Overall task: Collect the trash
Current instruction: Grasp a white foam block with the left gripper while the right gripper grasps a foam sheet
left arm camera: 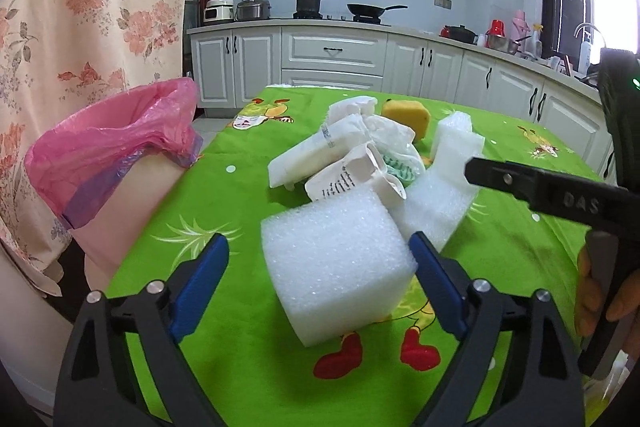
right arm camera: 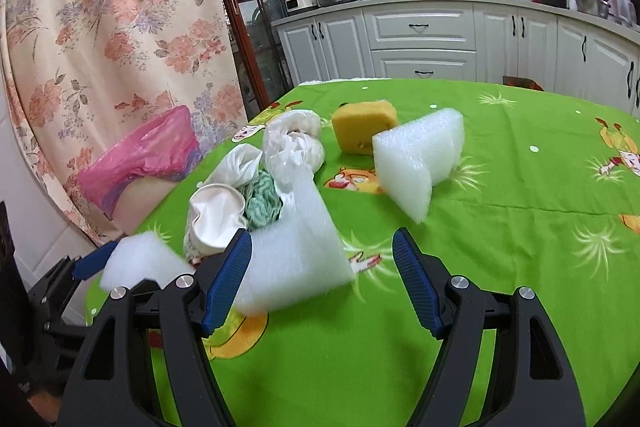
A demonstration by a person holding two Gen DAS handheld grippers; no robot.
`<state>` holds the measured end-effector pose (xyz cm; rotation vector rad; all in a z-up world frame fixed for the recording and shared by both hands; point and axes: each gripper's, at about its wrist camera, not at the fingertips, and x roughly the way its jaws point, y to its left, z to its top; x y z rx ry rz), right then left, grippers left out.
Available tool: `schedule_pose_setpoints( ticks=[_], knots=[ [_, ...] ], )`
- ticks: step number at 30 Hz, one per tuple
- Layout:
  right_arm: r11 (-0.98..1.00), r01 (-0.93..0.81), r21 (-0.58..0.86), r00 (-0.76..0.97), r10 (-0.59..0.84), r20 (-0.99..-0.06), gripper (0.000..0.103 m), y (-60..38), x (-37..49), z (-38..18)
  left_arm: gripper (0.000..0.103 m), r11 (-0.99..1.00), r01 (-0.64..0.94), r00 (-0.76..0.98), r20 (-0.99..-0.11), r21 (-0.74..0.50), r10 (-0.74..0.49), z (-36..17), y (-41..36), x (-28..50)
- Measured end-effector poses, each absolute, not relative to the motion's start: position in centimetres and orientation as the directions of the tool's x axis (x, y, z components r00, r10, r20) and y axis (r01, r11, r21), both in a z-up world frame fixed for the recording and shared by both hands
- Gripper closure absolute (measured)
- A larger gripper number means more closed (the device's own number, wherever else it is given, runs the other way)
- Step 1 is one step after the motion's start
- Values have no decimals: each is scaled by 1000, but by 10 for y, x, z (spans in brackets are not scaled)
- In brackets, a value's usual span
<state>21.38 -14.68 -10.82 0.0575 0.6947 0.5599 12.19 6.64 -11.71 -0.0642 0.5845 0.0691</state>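
Left gripper (left arm camera: pixel 320 259) wide open around white foam block (left arm camera: pixel 336 263), right pad touching; right gripper (right arm camera: pixel 322 263) open, empty, over surface (right arm camera: pixel 500 227).

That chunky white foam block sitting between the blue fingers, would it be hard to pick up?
Probably easy. The white foam block looks airy, so likely very light for its bulk. Its bubbly surface should dent slightly and grip rather than slip. Its flat faces suggest it won't roll, though a nudge might slide it across the tablecloth.

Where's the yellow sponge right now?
The yellow sponge sits on the green tablecloth at the far side of the trash pile, just left of the folded white foam sheet; in the left wrist view it peeks out behind the crumpled wrappers.
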Motion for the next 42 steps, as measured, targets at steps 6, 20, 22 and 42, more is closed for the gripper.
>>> schedule_pose_setpoints(
  ticks=[6, 20, 22, 42],
  knots=[
    [848, -468, 251, 591, 511, -625, 52, -139, 228, -117, 30, 997, -68, 834, -550, -44, 33, -118, 65, 122],
    [847, -479, 231, 626, 514, -586, 83, -159, 195, -110, 35, 999, -36, 874, -483, 26, 45, -107, 53, 101],
    [850, -480, 219, 636, 508, -581, 83, -161, 190, -108, 35, 999, -29, 879, -475, 35, 42, -105, 51, 97],
    [793, -574, 201, 624, 584, -519, 83, -131, 158, -76, 35, 994, -109, 905, -412, 10, 103, -74, 92, 68]
  ],
)
